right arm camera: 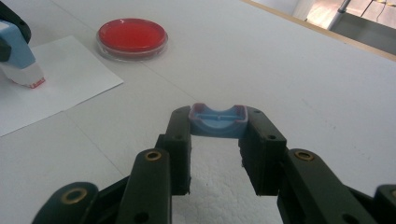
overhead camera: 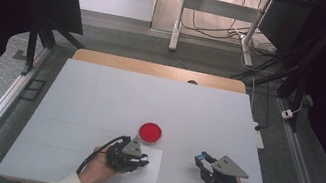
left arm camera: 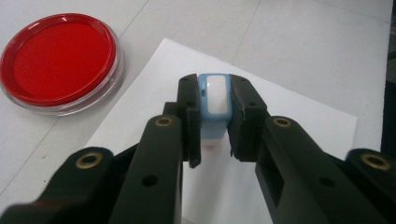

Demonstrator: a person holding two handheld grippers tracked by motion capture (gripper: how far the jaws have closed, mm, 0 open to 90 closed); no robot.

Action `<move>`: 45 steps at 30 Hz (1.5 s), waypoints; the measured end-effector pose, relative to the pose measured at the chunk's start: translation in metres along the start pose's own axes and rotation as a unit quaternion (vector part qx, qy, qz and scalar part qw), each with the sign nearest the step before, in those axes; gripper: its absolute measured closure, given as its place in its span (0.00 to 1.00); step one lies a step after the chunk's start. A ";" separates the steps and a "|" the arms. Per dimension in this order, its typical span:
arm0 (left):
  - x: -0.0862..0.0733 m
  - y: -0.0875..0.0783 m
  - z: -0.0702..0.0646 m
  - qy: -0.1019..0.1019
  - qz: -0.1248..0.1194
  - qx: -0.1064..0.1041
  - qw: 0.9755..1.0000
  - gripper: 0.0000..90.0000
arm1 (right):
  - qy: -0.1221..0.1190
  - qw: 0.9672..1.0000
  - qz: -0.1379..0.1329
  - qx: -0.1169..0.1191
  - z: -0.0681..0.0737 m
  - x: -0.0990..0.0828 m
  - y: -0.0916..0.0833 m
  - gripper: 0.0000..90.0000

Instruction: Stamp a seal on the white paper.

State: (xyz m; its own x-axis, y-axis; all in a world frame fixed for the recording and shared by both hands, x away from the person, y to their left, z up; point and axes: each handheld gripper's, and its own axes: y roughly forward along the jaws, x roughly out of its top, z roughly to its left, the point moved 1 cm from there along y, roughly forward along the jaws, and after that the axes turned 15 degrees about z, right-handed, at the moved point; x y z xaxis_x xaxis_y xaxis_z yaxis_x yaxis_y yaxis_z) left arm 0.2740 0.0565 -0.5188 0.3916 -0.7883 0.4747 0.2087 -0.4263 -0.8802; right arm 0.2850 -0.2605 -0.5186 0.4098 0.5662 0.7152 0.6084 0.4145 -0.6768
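Observation:
My left gripper (overhead camera: pixel 141 160) (left arm camera: pixel 214 89) is shut on a pale blue and white stamp (left arm camera: pixel 214 98), which points down at a white paper sheet (overhead camera: pixel 147 182) (left arm camera: pixel 289 112). From the right gripper view the stamp (right arm camera: pixel 19 63) shows a red face at or just above the paper (right arm camera: pixel 65 79); I cannot tell whether they touch. My right gripper (overhead camera: pixel 203 160) (right arm camera: pixel 218 122) is shut on a small blue cap (overhead camera: pixel 204 156) (right arm camera: pixel 218 122), held low over the table to the right of the sheet. A round red ink pad (overhead camera: pixel 150 132) (left arm camera: pixel 58 58) (right arm camera: pixel 132 35) in a clear dish lies just beyond the paper.
The white table top (overhead camera: pixel 99 95) stretches bare to the far wooden edge (overhead camera: pixel 155 68). Metal rails run along both sides, with a desk frame and cables on the floor behind.

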 end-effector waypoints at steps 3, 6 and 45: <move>0.001 0.000 0.000 0.000 0.004 0.000 1.000 0.85 | 0.000 1.000 0.000 0.000 0.000 0.000 0.000 0.72; 0.001 0.000 0.001 -0.001 0.004 -0.002 1.000 0.85 | 0.000 1.000 -0.001 0.001 0.000 0.000 0.000 0.72; -0.006 -0.004 0.000 -0.011 -0.037 -0.004 0.999 0.84 | 0.002 1.000 -0.006 0.002 0.000 0.001 -0.001 0.72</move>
State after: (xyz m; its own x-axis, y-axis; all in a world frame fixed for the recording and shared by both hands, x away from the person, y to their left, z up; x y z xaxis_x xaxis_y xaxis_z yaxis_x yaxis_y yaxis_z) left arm 0.2710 0.0624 -0.5182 0.3947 -0.7448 0.5381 0.2307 -0.4866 -0.8426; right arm 0.2843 -0.2603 -0.5176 0.4042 0.5587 0.7242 0.6105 0.4248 -0.6684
